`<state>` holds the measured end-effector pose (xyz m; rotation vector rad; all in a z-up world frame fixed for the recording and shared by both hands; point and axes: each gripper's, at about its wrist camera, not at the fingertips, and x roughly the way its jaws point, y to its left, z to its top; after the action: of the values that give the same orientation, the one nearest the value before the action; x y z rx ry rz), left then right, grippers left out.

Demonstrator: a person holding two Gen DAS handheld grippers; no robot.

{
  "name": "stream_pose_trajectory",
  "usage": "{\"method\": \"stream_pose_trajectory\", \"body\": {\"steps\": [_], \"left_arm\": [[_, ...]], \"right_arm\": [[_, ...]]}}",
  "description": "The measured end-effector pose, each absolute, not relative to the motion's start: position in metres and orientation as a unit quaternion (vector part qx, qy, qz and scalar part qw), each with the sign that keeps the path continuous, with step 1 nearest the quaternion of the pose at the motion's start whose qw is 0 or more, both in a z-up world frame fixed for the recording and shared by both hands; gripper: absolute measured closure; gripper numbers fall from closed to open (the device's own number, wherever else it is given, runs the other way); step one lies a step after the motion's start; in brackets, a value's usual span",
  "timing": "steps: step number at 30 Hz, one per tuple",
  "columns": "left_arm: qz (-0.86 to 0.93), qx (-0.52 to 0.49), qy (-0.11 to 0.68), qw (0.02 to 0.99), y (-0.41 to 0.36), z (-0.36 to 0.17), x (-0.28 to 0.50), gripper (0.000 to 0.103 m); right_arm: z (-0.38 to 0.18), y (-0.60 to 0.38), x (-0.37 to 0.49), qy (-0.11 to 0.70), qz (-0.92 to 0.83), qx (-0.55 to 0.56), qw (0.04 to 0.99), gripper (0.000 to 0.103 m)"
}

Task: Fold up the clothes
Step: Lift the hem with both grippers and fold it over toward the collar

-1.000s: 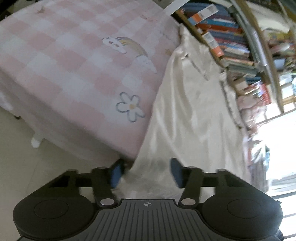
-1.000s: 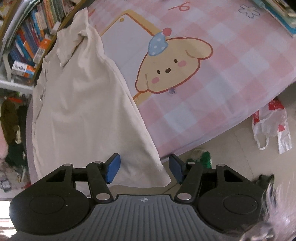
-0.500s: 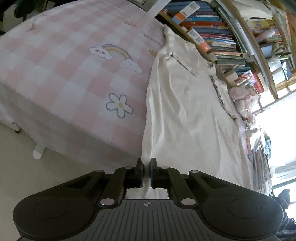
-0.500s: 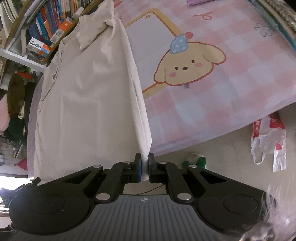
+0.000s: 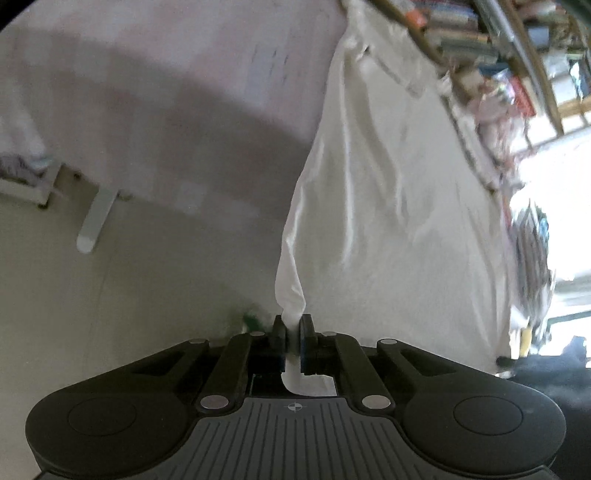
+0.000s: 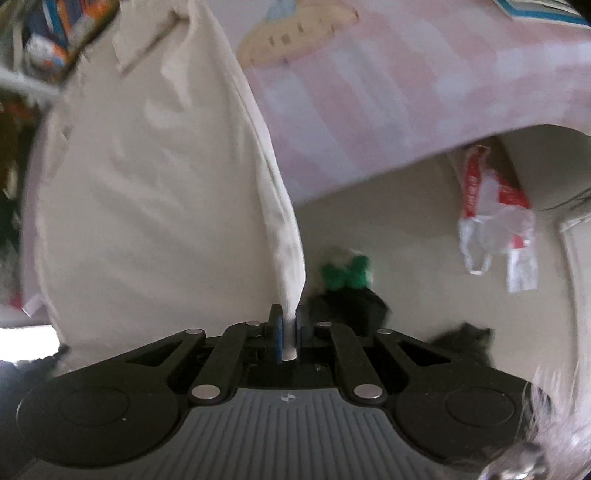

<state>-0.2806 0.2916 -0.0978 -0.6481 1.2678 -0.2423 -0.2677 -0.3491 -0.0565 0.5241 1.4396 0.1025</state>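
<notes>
A cream white garment lies stretched along the bed, its collar end far away by the bookshelf. My left gripper is shut on one near corner of its hem, which rises taut into the pads. In the right wrist view the same cream garment fills the left half, and my right gripper is shut on the other near corner. Both corners are pulled off the bed's near edge, over the floor.
The bed has a pink checked sheet with a cartoon dog print. A bookshelf runs along the far side. On the pale floor lie a red and white plastic bag, a green and white soft item and a white bed leg.
Both grippers went from open around the hem to shut on its corners. They then drew back from the bed, pulling the garment taut toward the floor side.
</notes>
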Motion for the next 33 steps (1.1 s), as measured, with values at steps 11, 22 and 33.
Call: {"method": "stream_pose_trajectory", "body": {"steps": [11, 22, 33], "left_arm": [[-0.142, -0.411, 0.425, 0.794, 0.315, -0.03, -0.247, 0.098], [-0.13, -0.558, 0.24, 0.784, 0.309, -0.004, -0.131, 0.098], [-0.074, -0.557, 0.232, 0.794, 0.29, 0.012, -0.021, 0.098]], "right_arm": [[0.005, -0.353, -0.243, 0.547, 0.118, 0.319, 0.765, 0.097], [0.035, -0.39, -0.131, 0.319, 0.12, 0.516, 0.786, 0.097], [0.048, -0.385, -0.001, 0.302, 0.14, 0.513, 0.791, 0.097]]}}
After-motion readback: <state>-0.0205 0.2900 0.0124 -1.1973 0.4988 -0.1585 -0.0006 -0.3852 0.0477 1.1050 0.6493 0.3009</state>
